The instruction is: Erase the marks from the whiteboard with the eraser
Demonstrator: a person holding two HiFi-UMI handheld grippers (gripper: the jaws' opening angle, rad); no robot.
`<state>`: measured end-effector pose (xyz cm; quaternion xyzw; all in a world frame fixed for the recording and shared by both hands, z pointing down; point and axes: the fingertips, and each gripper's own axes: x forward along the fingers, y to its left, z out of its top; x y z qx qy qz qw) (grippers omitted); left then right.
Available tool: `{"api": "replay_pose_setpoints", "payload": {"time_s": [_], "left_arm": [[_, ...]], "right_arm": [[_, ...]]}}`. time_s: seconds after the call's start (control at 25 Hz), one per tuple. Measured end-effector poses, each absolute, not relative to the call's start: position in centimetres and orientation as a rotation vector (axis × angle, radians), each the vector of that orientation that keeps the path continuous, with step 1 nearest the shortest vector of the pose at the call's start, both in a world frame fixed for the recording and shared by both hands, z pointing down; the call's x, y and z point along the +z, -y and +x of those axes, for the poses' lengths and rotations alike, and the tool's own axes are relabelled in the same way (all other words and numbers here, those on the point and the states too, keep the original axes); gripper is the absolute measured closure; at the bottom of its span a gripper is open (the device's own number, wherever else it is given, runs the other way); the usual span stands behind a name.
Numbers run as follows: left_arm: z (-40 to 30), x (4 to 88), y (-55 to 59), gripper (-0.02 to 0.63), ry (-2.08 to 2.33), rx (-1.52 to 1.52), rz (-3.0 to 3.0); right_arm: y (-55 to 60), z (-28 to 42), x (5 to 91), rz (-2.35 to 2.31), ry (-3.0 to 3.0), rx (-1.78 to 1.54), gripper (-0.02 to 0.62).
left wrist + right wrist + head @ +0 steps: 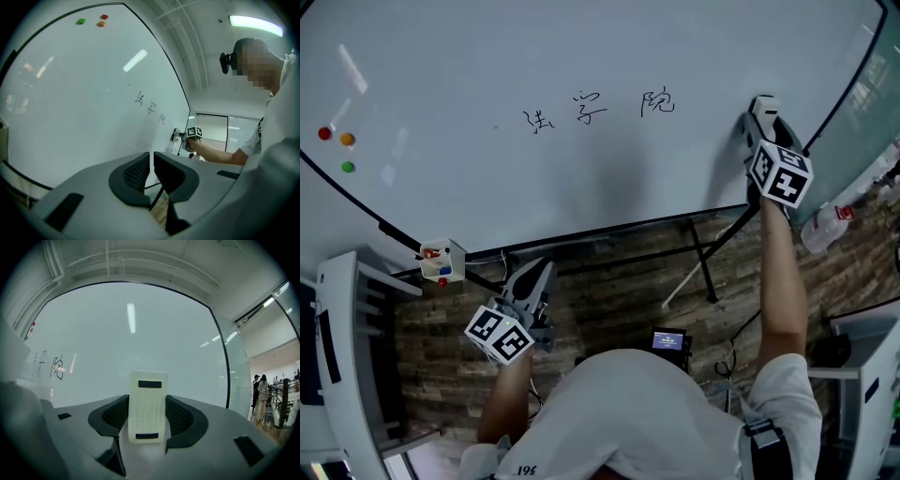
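Observation:
The whiteboard (581, 187) fills the head view, with three black handwritten marks (598, 106) near its upper middle. My right gripper (762, 111) is up against the board to the right of the marks, shut on a white eraser (148, 406) that stands upright between its jaws. In the right gripper view the marks (51, 364) show at the far left of the board (140, 348). My left gripper (528, 286) hangs below the board's lower edge, jaws nearly touching, with nothing between them. The left gripper view shows the marks (151, 107) far up the board (70, 103).
Three round magnets, red, orange and green (337, 145), sit at the board's left. A small marker box (442, 261) hangs at the lower left rim. The board's stand legs (705, 258) are below. A bottle (825, 225) is at the right. People stand far off (261, 394).

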<state>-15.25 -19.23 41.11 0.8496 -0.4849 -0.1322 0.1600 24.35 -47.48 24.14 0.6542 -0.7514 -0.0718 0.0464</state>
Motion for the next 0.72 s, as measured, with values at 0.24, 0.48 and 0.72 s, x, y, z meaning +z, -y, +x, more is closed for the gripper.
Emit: {"api": "replay_pose_setpoints", "payload": {"time_s": [0.24,0.48,0.72], "left_arm": [[-16.1,41.1,19.0,0.588,1.397,-0.379,2.422],[-16.3,41.4,18.9,0.588,1.384,-0.386,2.419],[-17.0,42.0,18.7,0.588,1.371,-0.393,2.408]], "right_arm": [[47.5,24.3,24.0,2.019,2.289,-0.208,0.337],[47.4,23.6,23.9,2.055,2.318,-0.124,0.337],[46.7,20.8,23.6,2.045,2.358,-0.113,0.337]]}}
